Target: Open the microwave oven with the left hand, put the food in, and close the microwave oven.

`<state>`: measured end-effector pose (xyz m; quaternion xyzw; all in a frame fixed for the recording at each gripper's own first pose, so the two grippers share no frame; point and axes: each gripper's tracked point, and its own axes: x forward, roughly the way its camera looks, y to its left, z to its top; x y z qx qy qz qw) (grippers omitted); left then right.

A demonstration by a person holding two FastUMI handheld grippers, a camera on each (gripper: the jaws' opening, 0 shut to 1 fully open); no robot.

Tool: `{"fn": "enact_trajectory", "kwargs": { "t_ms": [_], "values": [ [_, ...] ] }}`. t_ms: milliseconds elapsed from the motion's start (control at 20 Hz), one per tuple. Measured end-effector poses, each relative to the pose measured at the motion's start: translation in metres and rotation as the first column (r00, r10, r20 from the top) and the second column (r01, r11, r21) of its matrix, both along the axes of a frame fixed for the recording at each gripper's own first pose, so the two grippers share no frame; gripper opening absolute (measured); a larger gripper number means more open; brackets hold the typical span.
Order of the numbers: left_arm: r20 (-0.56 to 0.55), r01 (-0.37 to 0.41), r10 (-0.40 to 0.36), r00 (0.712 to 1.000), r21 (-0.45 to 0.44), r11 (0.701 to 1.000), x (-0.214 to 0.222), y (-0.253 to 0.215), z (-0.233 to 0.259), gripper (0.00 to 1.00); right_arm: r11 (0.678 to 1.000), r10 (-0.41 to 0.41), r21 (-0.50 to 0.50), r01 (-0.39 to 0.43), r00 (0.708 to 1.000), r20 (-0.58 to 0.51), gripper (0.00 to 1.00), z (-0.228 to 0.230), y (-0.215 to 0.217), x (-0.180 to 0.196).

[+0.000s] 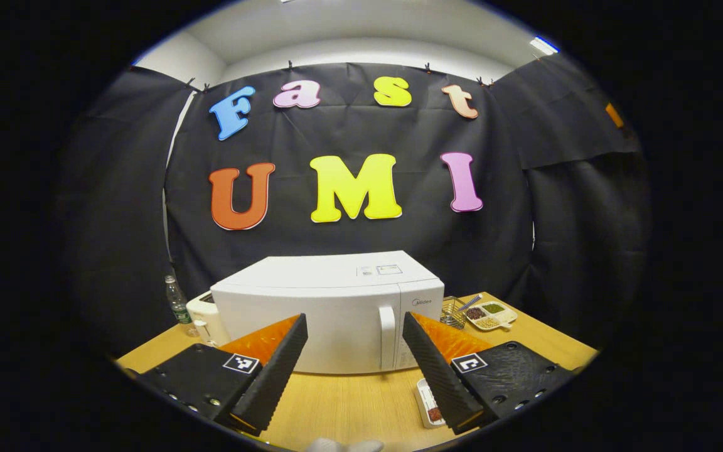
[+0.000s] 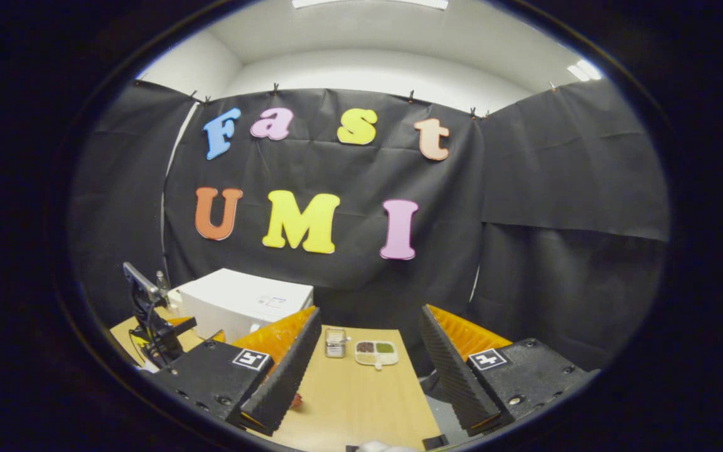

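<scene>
The white microwave [image 1: 330, 314] stands shut on the wooden table [image 1: 355, 402], its upright handle [image 1: 386, 336] right of the door. My left gripper [image 1: 354, 317] is open and hangs in front of the door, short of it, with nothing between its fingers. A small white tray with reddish food [image 1: 429, 405] lies on the table, half hidden behind the right-hand finger [image 1: 437, 370]. In the right gripper view the microwave [image 2: 242, 304] sits far left. My right gripper [image 2: 370, 311] is open and holds nothing above the table [image 2: 361, 389]. The left gripper [image 2: 154, 323] shows at that view's left edge.
A divided dish of grains [image 1: 492, 314] and a small wire basket [image 1: 454, 312] sit right of the microwave; the same dish [image 2: 376, 351] and basket [image 2: 335, 342] lie ahead of my right gripper. A plastic bottle [image 1: 177, 301] and a white appliance [image 1: 201, 317] stand left of the microwave.
</scene>
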<state>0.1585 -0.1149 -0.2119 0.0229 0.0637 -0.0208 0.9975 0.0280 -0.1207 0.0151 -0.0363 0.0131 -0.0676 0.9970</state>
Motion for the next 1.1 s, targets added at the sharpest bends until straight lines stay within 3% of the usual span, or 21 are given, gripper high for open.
{"fn": "enact_trajectory", "kwargs": {
  "t_ms": [350,400,450,500,600,650,700,800,850,900,1000,1100],
  "values": [
    [-0.057,-0.014,0.014,0.998,0.0,1.0,0.082,-0.034,-0.075,0.95,0.998,-0.061,-0.032,0.059,0.996,-0.066,0.99,-0.015,-0.037,0.008],
    [-0.055,-0.021,0.021,0.998,0.006,1.0,0.088,-0.034,-0.079,0.95,0.997,-0.072,-0.029,0.07,0.995,-0.069,0.93,-0.017,-0.043,0.011],
    [-0.068,-0.021,0.021,0.997,0.001,1.0,0.094,-0.035,-0.088,0.88,0.996,-0.082,-0.029,0.08,0.993,-0.079,0.96,-0.019,-0.047,0.013],
    [-0.084,-0.026,0.025,0.996,-0.01,1.0,0.096,-0.036,-0.095,0.95,0.996,-0.089,-0.028,0.086,0.992,-0.087,0.96,-0.024,-0.051,0.014],
    [-0.104,-0.037,0.035,0.994,-0.015,0.999,0.1,-0.035,-0.103,0.93,0.996,-0.09,-0.028,0.088,0.992,-0.093,1.0,-0.026,-0.053,0.017],
    [-0.108,-0.037,0.035,0.994,-0.013,0.999,0.102,-0.033,-0.104,0.77,0.996,-0.088,-0.028,0.086,0.991,-0.098,1.0,-0.026,-0.052,0.019],
    [-0.106,-0.042,0.041,0.993,-0.008,0.999,0.102,-0.032,-0.104,0.77,0.997,-0.081,-0.03,0.078,0.992,-0.1,1.0,-0.027,-0.05,0.021],
    [-0.095,-0.039,0.038,0.995,-0.009,0.999,0.106,-0.031,-0.103,0.67,0.996,-0.078,-0.05,0.073,0.991,-0.107,0.96,-0.028,-0.051,0.025],
    [-0.097,-0.022,0.02,0.995,-0.025,0.999,0.109,-0.035,-0.106,0.48,0.996,-0.079,-0.049,0.075,0.992,-0.101,1.0,-0.025,-0.052,0.027],
    [-0.104,0.013,-0.018,0.994,-0.046,0.999,0.107,-0.041,-0.108,0.45,0.997,-0.073,-0.043,0.069,0.993,-0.096,0.96,-0.022,-0.049,0.029],
    [-0.105,0.013,-0.017,0.994,-0.044,0.999,0.104,-0.038,-0.105,0.26,0.997,-0.063,-0.045,0.059,0.994,-0.093,1.0,-0.021,-0.044,0.031],
    [-0.108,-0.002,-0.002,0.994,-0.039,0.999,0.105,-0.037,-0.106,0.21,0.997,-0.052,-0.063,0.046,0.993,-0.102,1.0,-0.024,-0.041,0.034]
  ]
}}
